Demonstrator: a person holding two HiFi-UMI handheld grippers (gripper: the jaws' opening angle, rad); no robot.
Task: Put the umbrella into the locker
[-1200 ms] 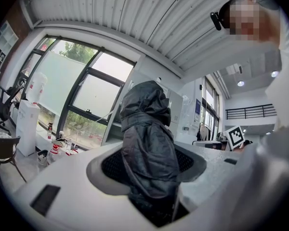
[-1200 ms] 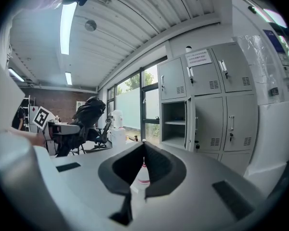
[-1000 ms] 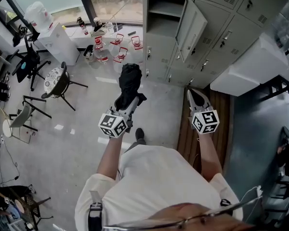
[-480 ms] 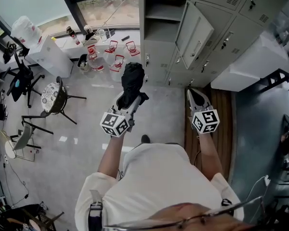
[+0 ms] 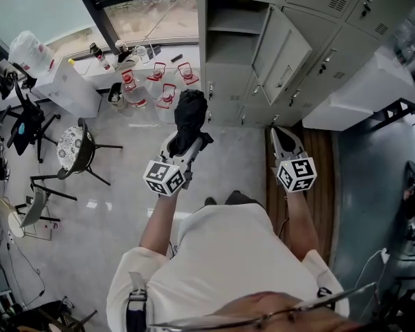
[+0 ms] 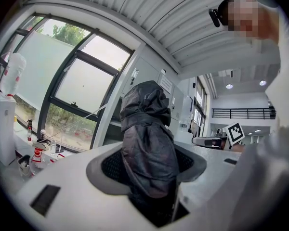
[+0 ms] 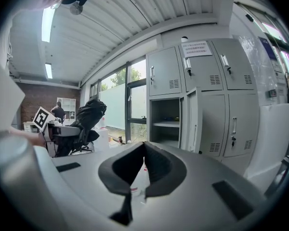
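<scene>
A folded black umbrella [image 5: 188, 118] stands up out of my left gripper [image 5: 180, 142], which is shut on its lower part. In the left gripper view the umbrella [image 6: 148, 138] fills the gap between the two pads. My right gripper [image 5: 281, 136] is held beside it on the right, its fingertips together and nothing between them. Ahead stands the grey locker bank with one compartment open [image 5: 229, 30], its door [image 5: 285, 47] swung out to the right. The right gripper view shows that open locker [image 7: 165, 121] with a shelf inside, and the umbrella [image 7: 90, 115] off to the left.
Water jugs [image 5: 133, 88] with red handles stand on the floor left of the lockers. A white water dispenser [image 5: 59, 81] and black chairs [image 5: 79, 147] are at the left. A white table [image 5: 363, 92] juts out at the right, over a strip of wooden floor [image 5: 273, 199].
Both grippers have been carried toward the lockers, which now sit nearer in the head view. The umbrella stays in the left gripper's grip.
</scene>
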